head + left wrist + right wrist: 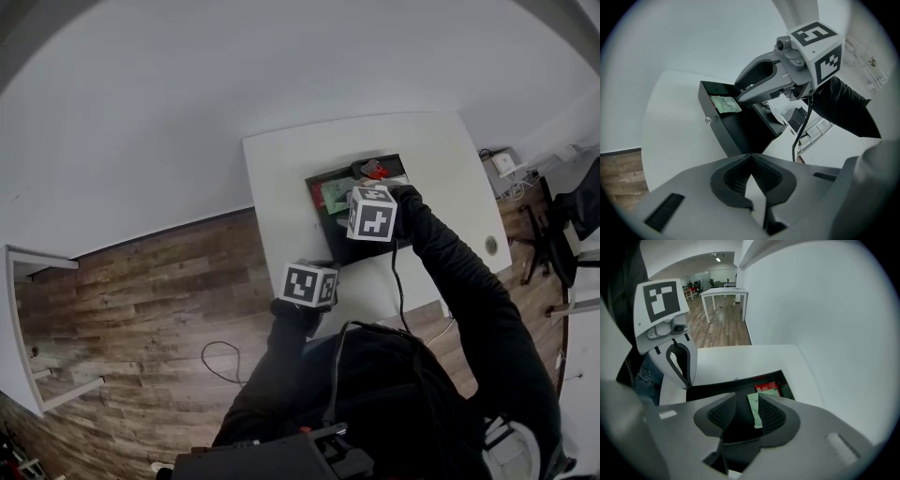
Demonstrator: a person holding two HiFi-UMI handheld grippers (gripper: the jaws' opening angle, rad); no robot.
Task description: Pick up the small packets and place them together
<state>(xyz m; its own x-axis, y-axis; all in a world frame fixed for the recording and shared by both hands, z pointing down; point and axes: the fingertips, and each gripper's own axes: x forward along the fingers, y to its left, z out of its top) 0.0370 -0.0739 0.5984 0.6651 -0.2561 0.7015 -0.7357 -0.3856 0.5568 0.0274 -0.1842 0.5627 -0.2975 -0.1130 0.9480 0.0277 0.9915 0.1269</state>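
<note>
Packets, small: green packet [753,408] and red packet [767,387] lie side by side in black tray [712,390] on white table [740,359], likely light, limp, slick, best pinched at an edge; right gripper [746,405] above, jaws apart, empty; left gripper [751,177] closed, empty.

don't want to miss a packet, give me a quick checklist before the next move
1. Right tongs open: ok, jaws apart, nothing gripped.
2. Green packet in the black tray: ok, it lies below the right tongs.
3. Red packet with it: ok, the two touch or overlap in the tray.
4. Left tongs free: ok, shut with nothing between them, apart from the tray.
5. No packets left outside the tray: cannot tell, the right tongs hide part of the table.
</note>
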